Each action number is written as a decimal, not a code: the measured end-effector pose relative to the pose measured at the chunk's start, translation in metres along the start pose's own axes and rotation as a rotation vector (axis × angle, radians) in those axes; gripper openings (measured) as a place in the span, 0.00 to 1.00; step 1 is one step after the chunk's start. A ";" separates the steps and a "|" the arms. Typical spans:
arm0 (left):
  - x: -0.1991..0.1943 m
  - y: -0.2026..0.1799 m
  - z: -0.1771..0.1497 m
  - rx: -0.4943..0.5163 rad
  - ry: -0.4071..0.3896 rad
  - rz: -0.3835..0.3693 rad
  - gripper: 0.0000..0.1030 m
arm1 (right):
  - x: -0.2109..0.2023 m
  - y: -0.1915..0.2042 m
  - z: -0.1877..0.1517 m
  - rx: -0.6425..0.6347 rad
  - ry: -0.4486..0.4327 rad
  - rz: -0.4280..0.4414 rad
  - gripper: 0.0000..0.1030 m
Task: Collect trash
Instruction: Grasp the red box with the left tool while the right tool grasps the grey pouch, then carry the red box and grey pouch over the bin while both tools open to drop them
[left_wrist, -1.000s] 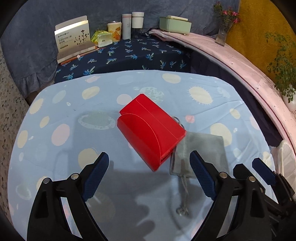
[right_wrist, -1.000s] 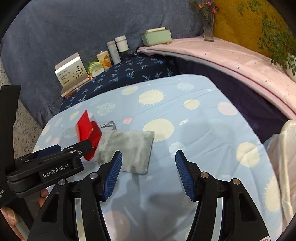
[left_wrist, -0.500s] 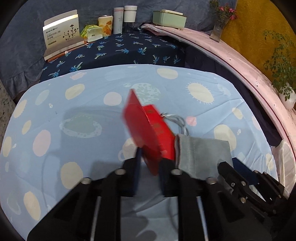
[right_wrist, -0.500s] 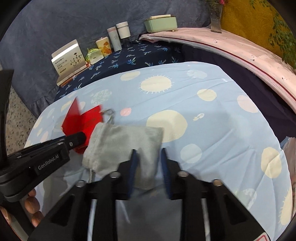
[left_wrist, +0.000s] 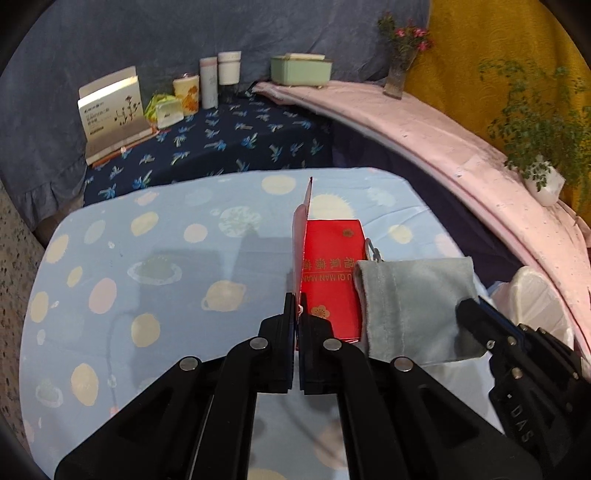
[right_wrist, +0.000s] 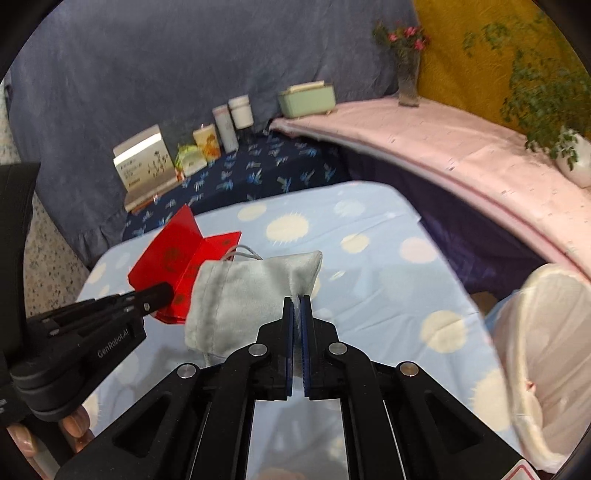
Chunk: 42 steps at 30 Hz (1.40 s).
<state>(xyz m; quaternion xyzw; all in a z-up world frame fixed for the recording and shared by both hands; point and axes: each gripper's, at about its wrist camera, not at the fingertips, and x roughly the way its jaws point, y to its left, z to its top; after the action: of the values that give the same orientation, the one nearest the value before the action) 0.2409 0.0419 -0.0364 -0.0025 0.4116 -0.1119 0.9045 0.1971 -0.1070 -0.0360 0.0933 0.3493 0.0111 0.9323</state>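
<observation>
red carton (left_wrist: 330, 280), one, pinched by left claw (left_wrist: 297, 314), one grey pouch (right_wrist: 251, 295) pinched by right claw (right_wrist: 297, 306)

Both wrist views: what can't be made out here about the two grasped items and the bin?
- Red card box: left wrist view, near edge hidden behind the left claw; gold print is too small.
- Grey pouch: contents unseen; in the left view the right claw covers its corner.
- White-lined bin: cut off by the right edge; inside hidden by the liner.
</observation>
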 end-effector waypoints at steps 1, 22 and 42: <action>-0.009 -0.008 0.001 0.008 -0.011 -0.008 0.01 | -0.010 -0.004 0.003 0.004 -0.014 -0.004 0.04; -0.101 -0.194 -0.016 0.204 -0.097 -0.161 0.01 | -0.185 -0.161 -0.004 0.187 -0.237 -0.167 0.04; -0.078 -0.298 -0.051 0.353 -0.035 -0.213 0.01 | -0.213 -0.257 -0.038 0.304 -0.241 -0.244 0.04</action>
<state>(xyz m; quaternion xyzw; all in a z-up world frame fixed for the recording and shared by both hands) 0.0938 -0.2278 0.0165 0.1106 0.3670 -0.2773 0.8810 -0.0004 -0.3720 0.0277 0.1904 0.2416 -0.1656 0.9370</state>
